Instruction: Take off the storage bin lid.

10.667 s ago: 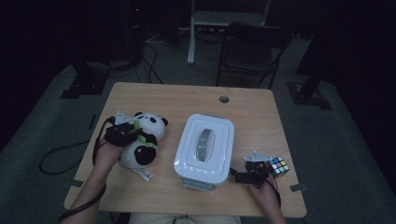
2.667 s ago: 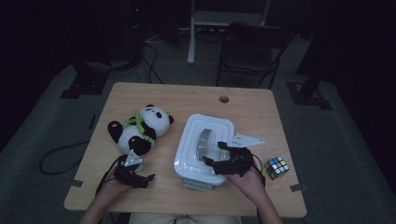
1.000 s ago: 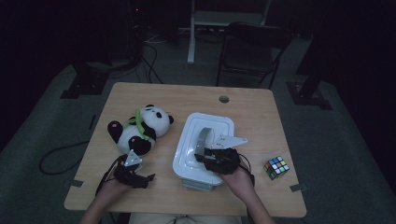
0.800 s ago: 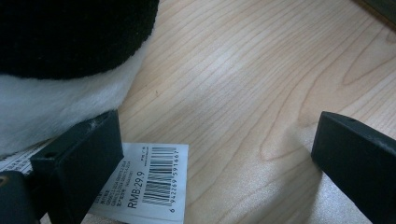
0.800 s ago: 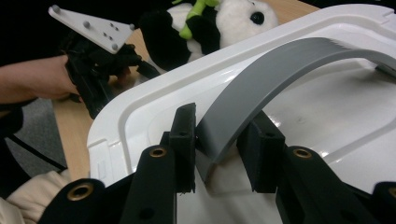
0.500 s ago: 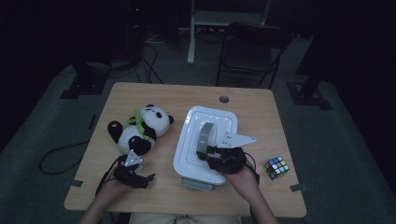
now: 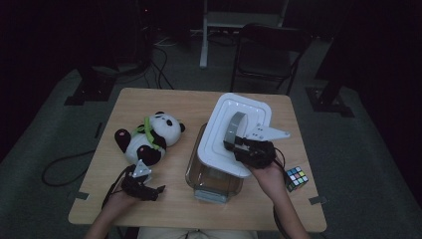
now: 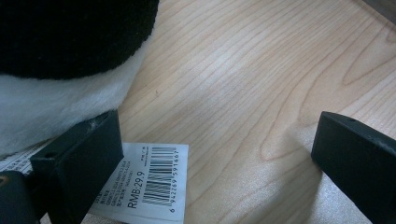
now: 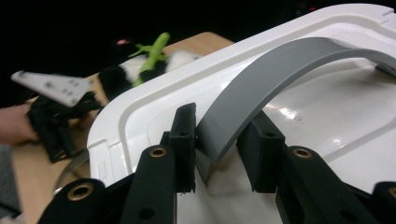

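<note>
Lifted since the frame half a second back, the white lid (image 7: pixel 238 132) now tilts up off the clear box (image 7: pixel 215 175) — its far edge stands high toward the top of the high view, its near edge low over the box's front rim. The right gripper (image 7: pixel 238 148) has risen with it, and the hand behind it sits right of centre in the lower half of that view. In the right gripper view the grey handle (image 9: pixel 275 79) arches over the lid (image 9: pixel 154 107) from the lower middle to the upper right, and the right gripper (image 9: pixel 217 149) has its two black jaws closed on the handle's near end, one pad on each side, pressing it.

At lower left of the high view the left gripper (image 7: pixel 149 189) rests low by the table's (image 7: pixel 174 104) near edge, in the same spot as before. Its own view shows the jaws spread wide with bare wood (image 8: pixel 243 84) between them and nothing held; a barcode tag (image 8: pixel 147 186) lies by the left jaw, and the panda (image 8: pixel 60 70) fills the upper left corner, apparently brushing that jaw, though the close view makes it hard to be sure.

The panda (image 7: pixel 149 137) lies left of the box, just above the left gripper. A colour cube (image 7: pixel 296 178) sits at the right of the table, near the right wrist — apart from the box.
</note>
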A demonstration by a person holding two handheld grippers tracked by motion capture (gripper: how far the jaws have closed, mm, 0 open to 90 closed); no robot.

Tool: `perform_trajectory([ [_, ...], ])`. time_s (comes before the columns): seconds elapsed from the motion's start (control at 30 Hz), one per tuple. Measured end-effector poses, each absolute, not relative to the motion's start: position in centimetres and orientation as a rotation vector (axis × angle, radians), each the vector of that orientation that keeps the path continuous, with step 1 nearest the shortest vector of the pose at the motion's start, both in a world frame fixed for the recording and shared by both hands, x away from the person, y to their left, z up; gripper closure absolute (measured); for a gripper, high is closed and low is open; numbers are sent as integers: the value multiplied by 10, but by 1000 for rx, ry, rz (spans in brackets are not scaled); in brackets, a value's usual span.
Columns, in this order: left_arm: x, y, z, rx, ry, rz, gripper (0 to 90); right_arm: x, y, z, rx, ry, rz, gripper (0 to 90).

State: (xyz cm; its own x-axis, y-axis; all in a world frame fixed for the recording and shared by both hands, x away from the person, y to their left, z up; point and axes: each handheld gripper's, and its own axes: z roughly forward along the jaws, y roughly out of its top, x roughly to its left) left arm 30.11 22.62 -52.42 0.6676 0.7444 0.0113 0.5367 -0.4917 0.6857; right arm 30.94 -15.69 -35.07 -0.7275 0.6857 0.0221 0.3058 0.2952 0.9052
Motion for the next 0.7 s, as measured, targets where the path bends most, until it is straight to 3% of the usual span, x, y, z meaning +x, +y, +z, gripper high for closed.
perform_trajectory([
  [0.7,301,226,-524,2220,981,408,26,375,-214,-352,1116,1988,1320,681],
])
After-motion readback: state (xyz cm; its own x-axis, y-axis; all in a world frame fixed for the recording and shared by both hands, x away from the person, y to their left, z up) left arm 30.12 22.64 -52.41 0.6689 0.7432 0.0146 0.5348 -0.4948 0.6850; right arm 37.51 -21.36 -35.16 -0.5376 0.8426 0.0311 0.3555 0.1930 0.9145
